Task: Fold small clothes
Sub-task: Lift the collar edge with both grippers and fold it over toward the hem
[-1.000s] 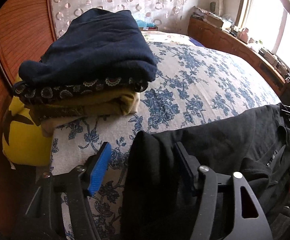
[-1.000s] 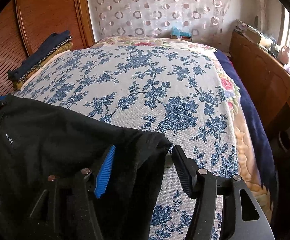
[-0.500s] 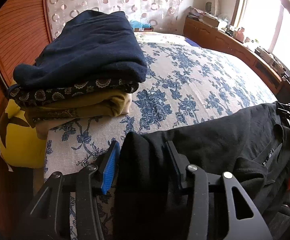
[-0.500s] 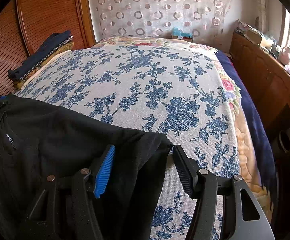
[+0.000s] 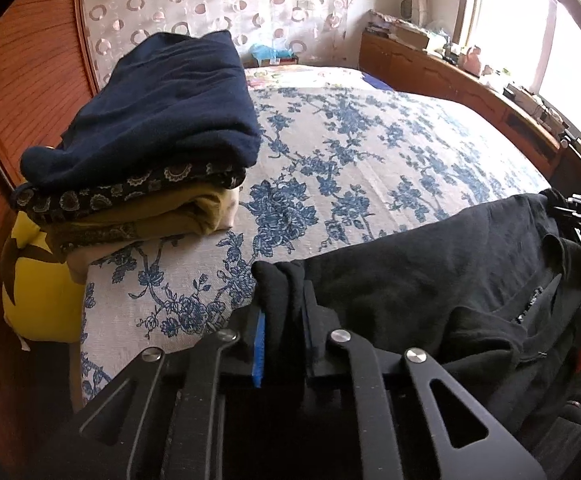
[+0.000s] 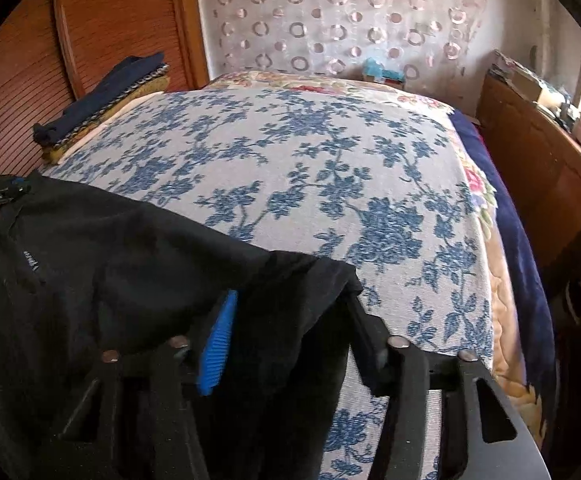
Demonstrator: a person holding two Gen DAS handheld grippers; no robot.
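Black garment [image 5: 430, 280]: a dark piece of clothing draped over the near edge of the bed, stretched between the two grippers; small pale lettering shows on it near its left end in the right wrist view.
Left gripper [image 5: 284, 304]: its jaws have just been closing and now pinch a bunched corner of the black garment tightly between the blue pad and the black pad.
Right gripper [image 6: 290, 332]: its jaws have just been closing, with the other corner of the garment between them; cloth hangs over the blue pad and reaches the black finger, but whether the pads press on it I cannot tell.
Bed [image 5: 370, 152]: covered by a pale spread printed with blue flowers; most of it is bare.
Folded stack [image 5: 150, 128]: navy cloth on top, a patterned dark layer under it, mustard and cream layers below, at the far left corner of the bed, well apart from the black garment.
Yellow cushion [image 5: 38, 288]: beside the bed, below the stack.
Wooden panel [image 6: 122, 12]: reddish, behind the stack.
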